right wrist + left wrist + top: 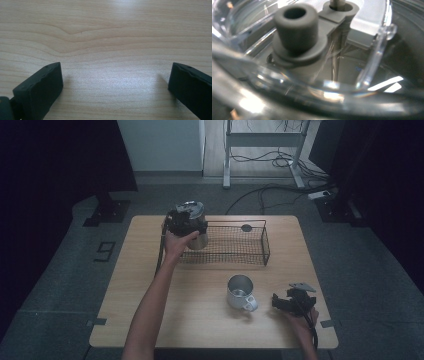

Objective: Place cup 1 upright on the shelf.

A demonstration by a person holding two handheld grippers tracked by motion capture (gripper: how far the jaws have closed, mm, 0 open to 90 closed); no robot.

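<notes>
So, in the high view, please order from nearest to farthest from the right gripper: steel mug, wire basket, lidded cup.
From the right gripper:
1. Steel mug, just beside it toward the table's middle.
2. Wire basket, farther back.
3. Lidded cup, at the basket's left end, by the left gripper.

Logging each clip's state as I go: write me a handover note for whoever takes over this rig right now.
Left hand-held gripper: at the wire basket's left end, against a lidded steel mug; its view shows the clear lid close up; I cannot tell its grip.
Right hand-held gripper: open, holding nothing, low over the wooden table near its front right.
Wire basket: at the table's rear centre.
Open steel mug: stands on the table in front of the basket, untouched.
Left: probably seat the lidded mug in the basket, then fetch the open one.
</notes>
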